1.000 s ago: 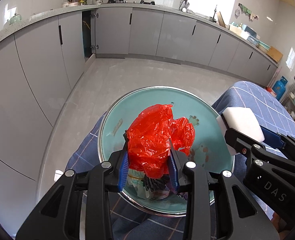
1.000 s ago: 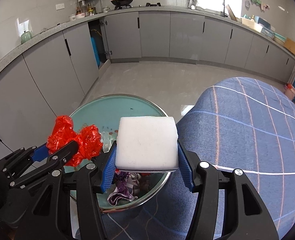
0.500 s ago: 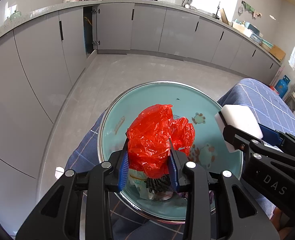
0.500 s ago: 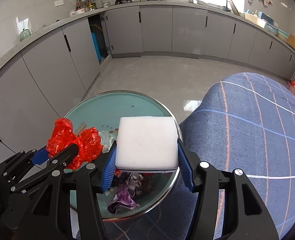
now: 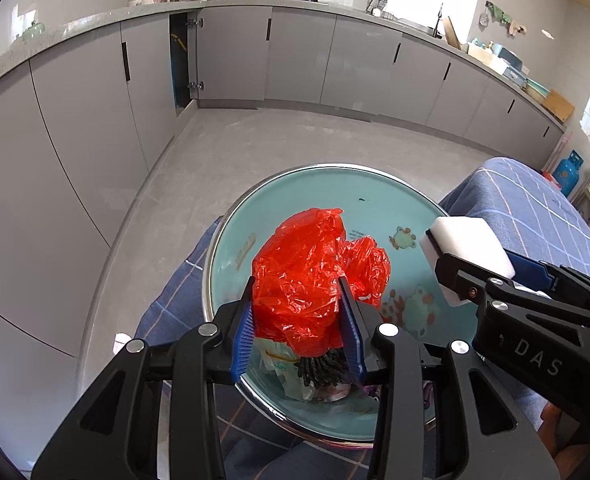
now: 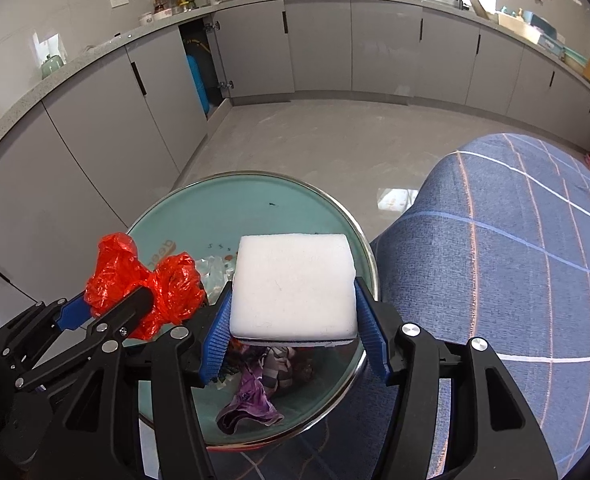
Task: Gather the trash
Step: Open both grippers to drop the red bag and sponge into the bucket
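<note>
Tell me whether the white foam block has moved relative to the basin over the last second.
No. The white foam block sits shut in the right gripper above the teal basin, covering about the same part of its right side as before.

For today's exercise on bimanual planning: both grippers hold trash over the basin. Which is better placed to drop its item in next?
Left, probably. The left gripper holds the red bag over the basin middle; the right gripper's sponge hangs nearer the rim, beside the tablecloth.

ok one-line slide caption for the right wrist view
Right gripper holds a white foam block over the teal basin, left gripper alongside holding a red plastic bag.
</note>
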Available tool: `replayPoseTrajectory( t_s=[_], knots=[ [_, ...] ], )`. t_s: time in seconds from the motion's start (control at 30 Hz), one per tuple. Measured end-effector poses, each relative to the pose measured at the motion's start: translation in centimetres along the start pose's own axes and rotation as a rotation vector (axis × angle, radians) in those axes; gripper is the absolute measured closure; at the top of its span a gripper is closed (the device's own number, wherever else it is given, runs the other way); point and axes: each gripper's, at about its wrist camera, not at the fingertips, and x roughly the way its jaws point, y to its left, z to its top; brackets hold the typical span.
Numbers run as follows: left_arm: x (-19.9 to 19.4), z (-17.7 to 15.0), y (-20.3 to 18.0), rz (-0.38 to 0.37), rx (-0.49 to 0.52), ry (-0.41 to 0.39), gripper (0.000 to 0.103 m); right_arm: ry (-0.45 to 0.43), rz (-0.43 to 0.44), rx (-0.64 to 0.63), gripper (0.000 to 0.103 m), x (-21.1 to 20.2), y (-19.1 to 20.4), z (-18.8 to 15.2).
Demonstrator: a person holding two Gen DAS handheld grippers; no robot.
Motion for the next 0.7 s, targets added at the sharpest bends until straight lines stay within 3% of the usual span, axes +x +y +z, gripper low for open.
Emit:
replayPoseTrajectory(
  t_s=[0.1, 0.23, 0.33, 0.43, 0.7],
  knots=[
    [-0.1, 0.0, 0.1, -0.013, -0.004, 0.002, 0.064, 0.012, 0.038, 0.006, 0.044, 0.1, -0.2, 0.1],
    [-1.0, 0.0, 0.3, 0.019, -0.003, -0.03, 0.039, -0.025, 0.065, 0.015, 0.029, -1.2, -0.5, 0.4],
    [-1.9, 0.1, 0.5, 0.03, -0.008, -0.048, 0.037, -0.055, 0.054, 0.013, 0.029, -2.6, -0.5, 0.6],
    [-2.9, 0.2, 1.0, 0.061, -0.039, -0.068, 0.023, -0.1, 0.044, 0.022, 0.029, -4.4, -0.5, 0.4],
    [-6.0, -1.5, 1.6, 0.132, -0.03, -0.11, 0.017, -0.197, 0.009, 0.026, 0.013, -8.6, -0.1, -1.1]
  ],
)
